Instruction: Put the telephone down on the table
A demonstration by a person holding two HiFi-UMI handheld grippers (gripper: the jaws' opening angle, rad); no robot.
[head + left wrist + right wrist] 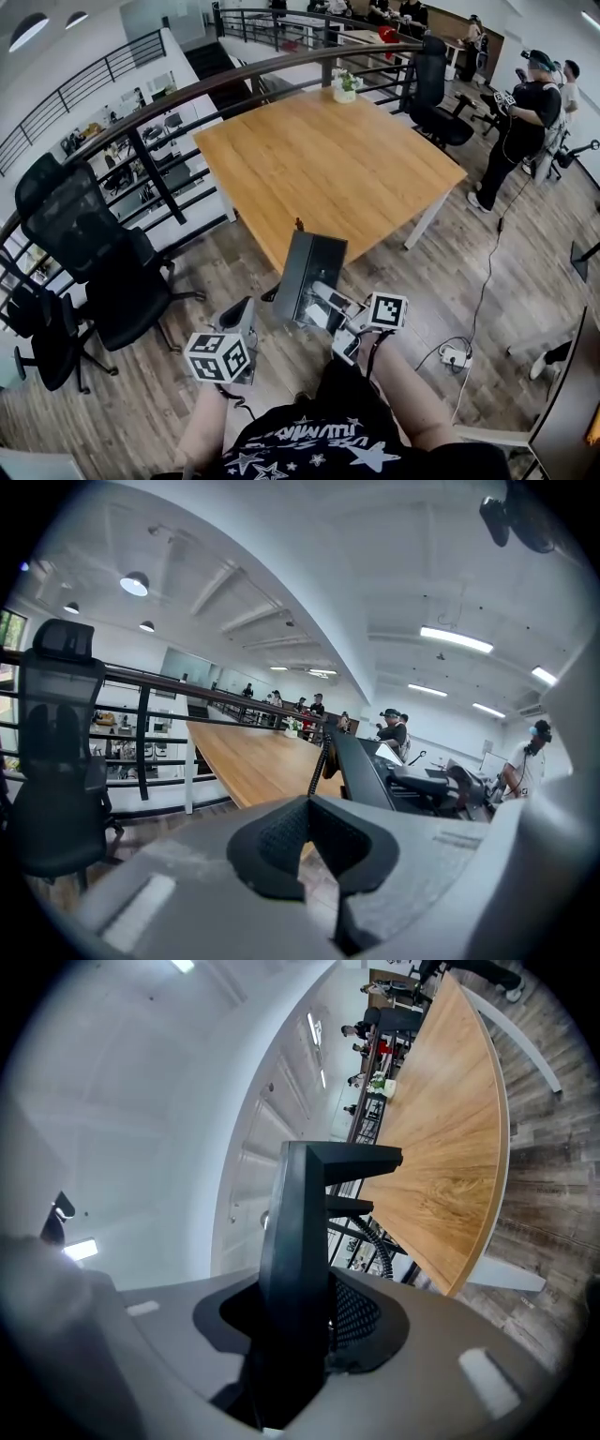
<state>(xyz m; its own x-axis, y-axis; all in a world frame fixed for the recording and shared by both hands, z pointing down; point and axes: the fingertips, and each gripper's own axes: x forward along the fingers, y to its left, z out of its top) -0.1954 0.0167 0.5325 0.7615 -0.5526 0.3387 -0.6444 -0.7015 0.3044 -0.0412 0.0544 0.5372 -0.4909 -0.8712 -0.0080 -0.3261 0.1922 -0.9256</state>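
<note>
At the left, the left gripper (242, 314) is carried low in front of the person's body and angled slightly downward. Its fingers (281, 841) are drawn together with nothing between them, and no part in the task is being taken by it. Just to its right, the telephone (309, 272) is held in the air in front of the near corner of the bench (328, 159), resting on nothing. It is clamped on edge between the fingers of the right gripper (330, 302), which is held roughly level and pointed toward the bench; a coiled cord (380, 1246) is seen just beyond the telephone. The task is judged to be at an early stage: the telephone is gripped and lifted, but nothing has been set down. The bench top, bare but for a small plant pot (345, 89) at its far edge, is not yet reached, and the lowering and release are left to do.
</note>
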